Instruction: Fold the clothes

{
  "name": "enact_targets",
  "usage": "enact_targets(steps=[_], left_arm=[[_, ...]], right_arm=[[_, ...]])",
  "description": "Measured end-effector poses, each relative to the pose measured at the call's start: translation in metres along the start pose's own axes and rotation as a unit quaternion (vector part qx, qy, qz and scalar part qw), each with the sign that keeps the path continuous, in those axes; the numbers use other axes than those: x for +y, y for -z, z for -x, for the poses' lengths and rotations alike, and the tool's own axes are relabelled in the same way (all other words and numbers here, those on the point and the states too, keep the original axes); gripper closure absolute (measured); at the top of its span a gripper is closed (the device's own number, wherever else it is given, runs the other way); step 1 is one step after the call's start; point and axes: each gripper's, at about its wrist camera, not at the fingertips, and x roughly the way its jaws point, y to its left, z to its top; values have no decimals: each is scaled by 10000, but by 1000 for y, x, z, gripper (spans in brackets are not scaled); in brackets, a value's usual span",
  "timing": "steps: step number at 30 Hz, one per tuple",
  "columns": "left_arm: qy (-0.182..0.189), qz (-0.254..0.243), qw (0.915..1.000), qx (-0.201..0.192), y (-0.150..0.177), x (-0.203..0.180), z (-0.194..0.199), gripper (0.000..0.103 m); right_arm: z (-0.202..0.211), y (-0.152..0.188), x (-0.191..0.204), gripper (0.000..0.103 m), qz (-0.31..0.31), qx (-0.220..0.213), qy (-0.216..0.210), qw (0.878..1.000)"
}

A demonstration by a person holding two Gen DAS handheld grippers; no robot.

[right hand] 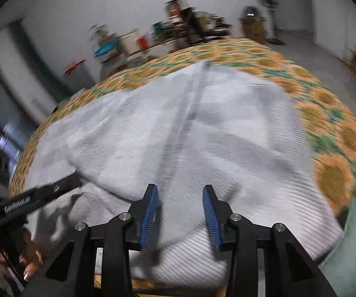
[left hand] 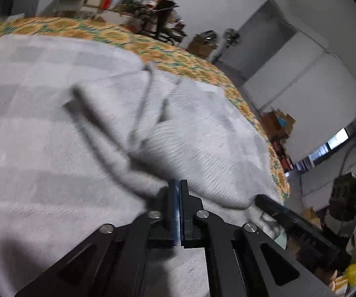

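Two grippers work over one pale grey checked garment [right hand: 202,128] spread on a sunflower-print cloth [right hand: 331,133]. At the bottom centre of the left wrist view, the left gripper [left hand: 179,193] has its blue-lined fingers pressed together, clenched at the garment's near edge; whether fabric is pinched between them is hard to tell through the blur. At the bottom centre of the right wrist view, the right gripper [right hand: 180,198] is released, its blue pads [right hand: 150,212] standing apart with ribbed grey knit lying between and beneath them. A darker seam-like stripe [right hand: 185,113] runs up the garment from that gap toward the top of the frame. At the lower left of that view, a person's hand [right hand: 28,262] holds the other tool. Behind, blurred cluttered shelves [right hand: 133,42] stand along a white wall.
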Motion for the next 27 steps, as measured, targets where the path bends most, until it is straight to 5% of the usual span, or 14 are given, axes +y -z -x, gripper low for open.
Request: enact_targets(steps=[5,10,11,13,15,21,27], left_arm=[[-37,391,9992,27,0,18,14,100],[-26,722,9974,-9,-37,19,13,93],[-47,715,9974,22,-56,14,7,90],[-96,717,9972,174,-82,10,-4,65],[-42,847,9955,427,-111,13,-21,56],[-317,1067,9911,735,-179,7,-74,56],[-367,1064,9885,1010,-195,10,-105,56]], right_arm=[[18,-24,-6,60,-101,-344,371,9987],[-2,-94,33,60,495,-528,378,9967],[-13,-113,41,60,584,-511,395,9962],[-38,-147,40,61,500,-364,442,9971],[-65,-174,35,59,379,-144,416,9983],[-130,-209,7,58,-159,454,211,9986],[-158,-213,-1,58,-343,621,-59,9975]])
